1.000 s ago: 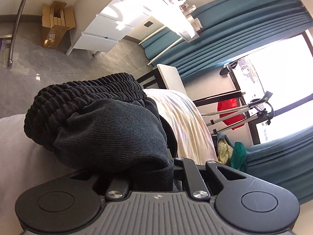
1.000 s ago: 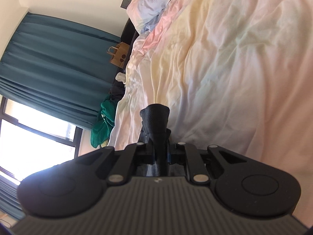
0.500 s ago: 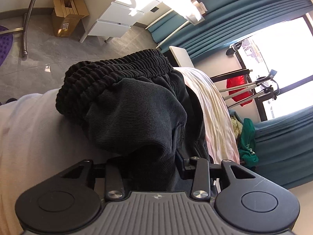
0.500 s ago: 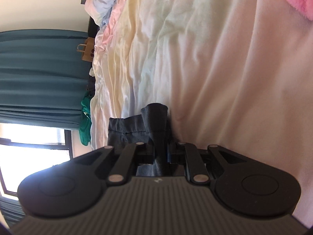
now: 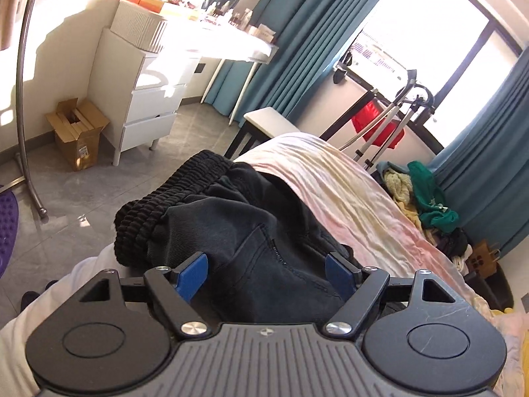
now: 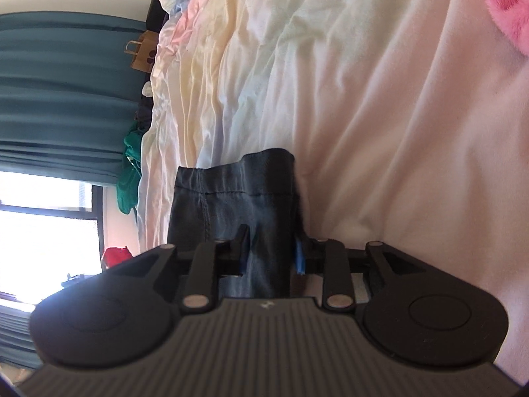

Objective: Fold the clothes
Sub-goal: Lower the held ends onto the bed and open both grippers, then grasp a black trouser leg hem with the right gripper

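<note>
Two wrist views, one garment: dark trousers, laid on the bed.

Left wrist view. Left gripper (image 5: pixel 266 276) released; jaws have just been opening and stand wide, blue pads (image 5: pixel 192 276) clear on both sides. The trousers (image 5: pixel 238 231) still lie between them, bunched, with the ribbed elastic waistband (image 5: pixel 172 198) heaped toward the bed's near edge. Cloth rests on the pastel bedsheet (image 5: pixel 347 185). Beyond: white drawer unit (image 5: pixel 145 112), cardboard box (image 5: pixel 77 137), teal curtains (image 5: pixel 297 39), a pile of other clothes (image 5: pixel 426 195) on the floor by the window.

Right wrist view. Right gripper (image 6: pixel 271 253) also letting go; jaws have just been opening, partway. A hemmed leg end (image 6: pixel 238 178) passes between them and lies flat on the sheet (image 6: pixel 380 115). Whether the right-hand pad still brushes the fabric is hard to tell; picture is soft there. No pinch visible. Pink fluffy item (image 6: pixel 506 3) at upper right corner.

Progress, judged: a fold appears just laid down, both ends set on the bed. Waist end looks lumpy, so smoothing or a further fold is probably left. Floor pile untouched.

View differences: only the left view shows waistband and room; only the right shows the hem and how flat it lies.
</note>
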Tool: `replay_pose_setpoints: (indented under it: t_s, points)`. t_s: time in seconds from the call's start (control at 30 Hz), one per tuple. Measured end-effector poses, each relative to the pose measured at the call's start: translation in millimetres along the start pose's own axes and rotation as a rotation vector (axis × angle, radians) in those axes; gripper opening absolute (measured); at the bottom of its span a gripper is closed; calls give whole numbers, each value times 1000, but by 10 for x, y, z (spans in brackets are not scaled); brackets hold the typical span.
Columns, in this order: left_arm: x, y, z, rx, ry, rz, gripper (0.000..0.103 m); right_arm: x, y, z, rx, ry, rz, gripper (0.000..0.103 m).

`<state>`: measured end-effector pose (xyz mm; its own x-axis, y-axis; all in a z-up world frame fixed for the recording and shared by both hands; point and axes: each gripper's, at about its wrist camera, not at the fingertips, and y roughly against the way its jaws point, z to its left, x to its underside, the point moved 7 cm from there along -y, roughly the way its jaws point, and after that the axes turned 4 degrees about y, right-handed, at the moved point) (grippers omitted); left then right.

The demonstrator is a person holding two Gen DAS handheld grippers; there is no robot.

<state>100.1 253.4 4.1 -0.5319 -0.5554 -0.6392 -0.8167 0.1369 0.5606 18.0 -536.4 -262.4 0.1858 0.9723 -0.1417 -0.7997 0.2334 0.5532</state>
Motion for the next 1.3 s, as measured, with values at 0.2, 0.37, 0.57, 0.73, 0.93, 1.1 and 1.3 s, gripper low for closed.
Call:
replay_pose_setpoints:
  t_s: [0.2, 0.37, 0.57, 0.73, 0.93, 1.1, 1.3]
  points:
    - [328, -312, -725, 128, -105, 8, 85, 200, -11, 149, -35, 65, 102, 69]
    - [843, -831, -1170, 182, -159, 83, 85, 224, -94, 60, -89, -6, 145, 68]
    - [1261, -1294, -1276, 243, -268, 80, 85, 168, -207, -12, -140, -23, 133, 67]
    - [1422, -1384, -1204, 223, -344, 65, 84, 134, -207, 118, -187, 48, 72, 70]
    - [1517, -1396, -1296, 205, -425, 33, 85, 113, -354, 247, -190, 167, 52, 69]
    - [1562, -1432, -1292, 193, -441, 32, 85, 114, -408, 269, -108, 238, 34, 19]
    - [1628, -1453, -1299, 175, -495, 4, 85, 90, -258, 479, -158, 284, -22, 11]
